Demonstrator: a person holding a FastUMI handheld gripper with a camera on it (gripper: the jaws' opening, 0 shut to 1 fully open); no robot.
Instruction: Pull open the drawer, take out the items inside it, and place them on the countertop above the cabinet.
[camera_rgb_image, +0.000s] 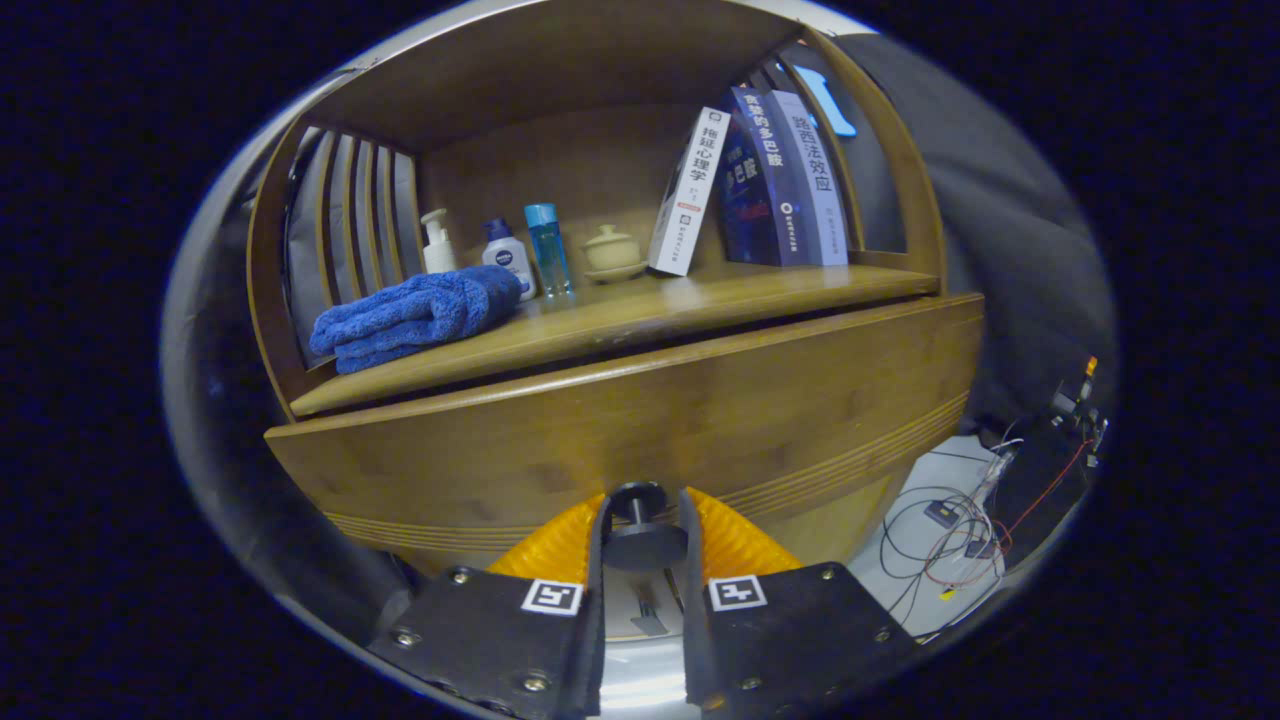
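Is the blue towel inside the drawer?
No, the towel lies on the countertop above the drawer, beside the bottles, while the gripper grips the knob.

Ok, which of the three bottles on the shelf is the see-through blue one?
The tall bottle nearest the lidded cup; the pump bottle and the dark-capped bottle beside it are white.

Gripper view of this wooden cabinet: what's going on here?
A hand-held gripper has its two fingers on either side of the dark round knob on the drawer front, seemingly gripping it. The drawer looks barely open, if at all. On the countertop above sit a folded blue towel, small bottles and leaning books.
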